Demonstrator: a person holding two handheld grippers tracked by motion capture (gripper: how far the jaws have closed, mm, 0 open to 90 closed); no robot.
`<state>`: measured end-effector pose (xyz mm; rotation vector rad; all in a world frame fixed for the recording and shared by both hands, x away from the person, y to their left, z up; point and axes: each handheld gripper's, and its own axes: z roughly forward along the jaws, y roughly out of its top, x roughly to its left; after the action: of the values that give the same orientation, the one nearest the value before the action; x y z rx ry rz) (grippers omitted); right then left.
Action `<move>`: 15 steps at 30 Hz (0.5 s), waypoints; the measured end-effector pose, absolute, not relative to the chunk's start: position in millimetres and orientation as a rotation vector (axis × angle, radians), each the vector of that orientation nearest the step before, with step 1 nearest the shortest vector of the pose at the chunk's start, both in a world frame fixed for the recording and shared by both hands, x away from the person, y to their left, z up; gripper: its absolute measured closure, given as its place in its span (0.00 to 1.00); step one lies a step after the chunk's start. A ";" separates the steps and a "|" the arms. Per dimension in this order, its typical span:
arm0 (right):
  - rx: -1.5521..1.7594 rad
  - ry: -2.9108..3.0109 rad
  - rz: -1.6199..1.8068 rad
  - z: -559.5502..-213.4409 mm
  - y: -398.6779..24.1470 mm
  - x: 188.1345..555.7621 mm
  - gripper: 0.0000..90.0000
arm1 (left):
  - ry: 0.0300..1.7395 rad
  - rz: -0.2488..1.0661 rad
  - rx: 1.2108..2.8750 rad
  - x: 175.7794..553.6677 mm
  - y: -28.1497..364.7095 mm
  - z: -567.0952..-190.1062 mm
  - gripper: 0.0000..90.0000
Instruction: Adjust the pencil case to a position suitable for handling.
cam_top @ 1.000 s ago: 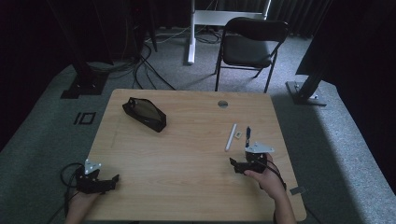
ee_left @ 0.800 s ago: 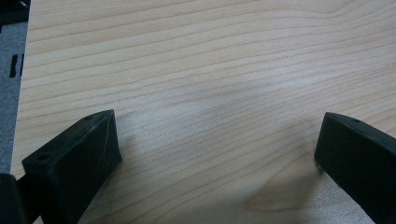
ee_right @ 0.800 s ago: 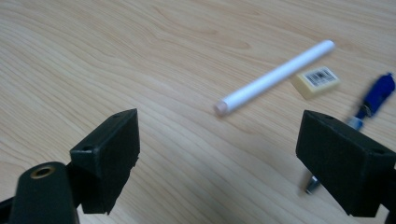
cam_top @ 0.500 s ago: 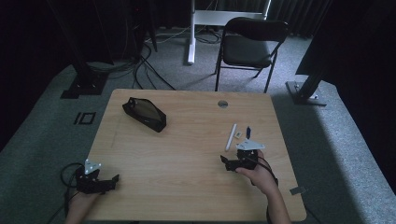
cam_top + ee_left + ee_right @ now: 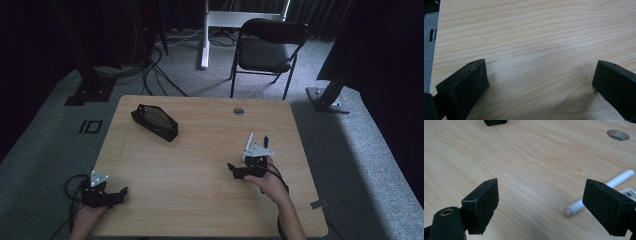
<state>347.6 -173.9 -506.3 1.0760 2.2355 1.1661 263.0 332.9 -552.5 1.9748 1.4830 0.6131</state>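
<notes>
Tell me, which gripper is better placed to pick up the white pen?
The right gripper. Its jaws stand open beside the white pen, which lies just by its right jaw. The left gripper rests at the table's near left corner, far from it.

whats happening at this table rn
A person sits at a wooden table with a tool in each hand. The right tool is open and empty, low over the table beside a white pen that lies flat near its right jaw. The left tool is open too, at the table's near left corner, with nothing between its jaws. A black case lies farther back on the left, untouched.
</notes>
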 end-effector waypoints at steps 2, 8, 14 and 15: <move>1.075 2.237 1.170 -505.6 -170.5 349.3 0.15 | 1.483 0.613 1.975 263.0 332.8 -552.5 0.00; 1.058 2.247 1.185 -505.5 -158.9 355.0 0.15 | 1.483 0.613 1.974 263.0 332.8 -552.5 0.00; 1.053 2.258 1.182 -507.9 -147.7 361.4 0.15 | 1.483 0.613 1.975 263.0 332.9 -552.5 0.00; 1.054 2.259 1.179 -508.4 -145.8 362.4 0.15 | 1.483 0.613 1.974 263.0 332.8 -552.5 0.00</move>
<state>362.4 -145.8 -508.4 1.0540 2.2586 1.1795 263.0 332.8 -552.5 1.9741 1.4829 0.6128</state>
